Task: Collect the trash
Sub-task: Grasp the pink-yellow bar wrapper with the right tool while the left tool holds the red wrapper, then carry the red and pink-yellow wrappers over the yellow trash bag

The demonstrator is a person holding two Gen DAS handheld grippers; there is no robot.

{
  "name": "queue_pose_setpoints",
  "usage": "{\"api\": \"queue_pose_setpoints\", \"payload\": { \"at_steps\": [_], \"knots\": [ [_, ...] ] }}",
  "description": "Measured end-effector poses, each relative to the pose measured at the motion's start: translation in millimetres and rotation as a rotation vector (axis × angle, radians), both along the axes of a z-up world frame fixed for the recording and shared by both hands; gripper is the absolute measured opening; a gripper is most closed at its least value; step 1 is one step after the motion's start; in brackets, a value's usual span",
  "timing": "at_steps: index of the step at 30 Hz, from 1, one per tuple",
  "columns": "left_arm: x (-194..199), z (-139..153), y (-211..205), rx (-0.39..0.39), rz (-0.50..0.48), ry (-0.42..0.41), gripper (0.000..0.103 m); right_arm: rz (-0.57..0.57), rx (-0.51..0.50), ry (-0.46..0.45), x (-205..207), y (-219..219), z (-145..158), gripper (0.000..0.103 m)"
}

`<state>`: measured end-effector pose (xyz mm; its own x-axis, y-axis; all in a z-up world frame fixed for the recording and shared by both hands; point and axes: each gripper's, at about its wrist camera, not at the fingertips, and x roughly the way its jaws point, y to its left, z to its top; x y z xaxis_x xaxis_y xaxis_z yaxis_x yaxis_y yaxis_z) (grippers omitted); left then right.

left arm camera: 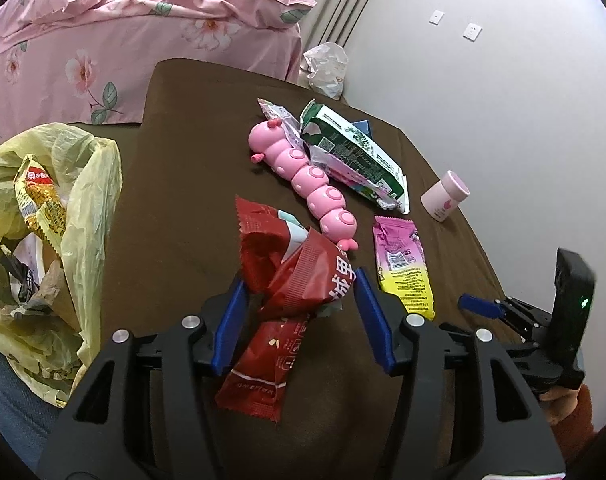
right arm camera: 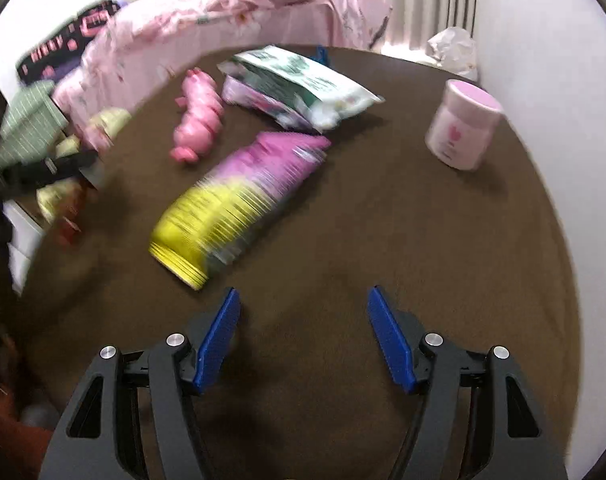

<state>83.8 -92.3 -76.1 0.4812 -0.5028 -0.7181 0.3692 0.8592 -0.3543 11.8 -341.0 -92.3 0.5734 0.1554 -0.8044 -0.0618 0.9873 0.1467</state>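
The red snack wrapper [left arm camera: 299, 276] lies crumpled on the brown tabletop [left arm camera: 183, 184], between the blue pads of the left tongs [left arm camera: 299, 300]; the jaws stand apart around it and I cannot tell whether either pad touches the foil. Just beyond the wrapper a pink caterpillar toy [left arm camera: 307, 176] stretches away, with a green-and-white packet [left arm camera: 355, 152] against its far side. Right of the wrapper lies a pink-and-yellow packet [left arm camera: 403, 268], and farther right a small pink-capped jar [left arm camera: 445, 196]. Left of the wrapper a yellow plastic bag [left arm camera: 83, 208] gapes, other wrappers inside. The right tongs [right arm camera: 303, 320] hang open and empty above bare tabletop, the pink-and-yellow packet just ahead of them
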Motion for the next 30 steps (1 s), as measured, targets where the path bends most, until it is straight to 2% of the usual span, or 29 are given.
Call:
{"api": "queue_pose_setpoints", "payload": {
  "at_steps": [2,4,6,8,12,14,15,26,30],
  "knots": [
    [-0.2,-0.6,0.3,0.004,0.0,0.001,0.051,-0.053,0.07,-0.039,11.6,2.8,3.0,0.063],
    [-0.4,-0.6,0.5,0.012,-0.001,0.0,0.051,-0.073,0.131,-0.039,26.9,2.3,-0.6,0.063],
    [-1.0,0.5,1.5,0.016,0.004,-0.006,0.051,-0.101,0.123,-0.003,44.0,3.7,-8.3,0.061],
    [-1.3,1.6,3.2,0.015,0.008,-0.011,0.051,-0.096,0.107,-0.007,51.3,8.6,-8.5,0.06],
    [-1.5,1.9,5.0,0.009,0.016,-0.011,0.051,-0.001,0.069,-0.021,45.6,24.7,-6.6,0.042],
    [-1.7,0.9,4.7,0.005,0.013,-0.006,0.051,0.013,0.032,-0.051,40.2,27.3,-3.4,0.035],
    [-2.0,0.7,4.4,0.007,0.011,-0.005,0.051,0.016,0.027,-0.057,38.5,25.7,-2.8,0.028],
    [-8.1,10.9,5.0,0.003,0.002,-0.044,0.051,0.032,-0.02,-0.194,20.2,14.9,38.7,0.024],
    [-10.6,26.7,13.3,-0.003,0.009,-0.104,0.044,0.074,-0.029,-0.26,22.8,25.7,65.5,0.024]
  ]
}}
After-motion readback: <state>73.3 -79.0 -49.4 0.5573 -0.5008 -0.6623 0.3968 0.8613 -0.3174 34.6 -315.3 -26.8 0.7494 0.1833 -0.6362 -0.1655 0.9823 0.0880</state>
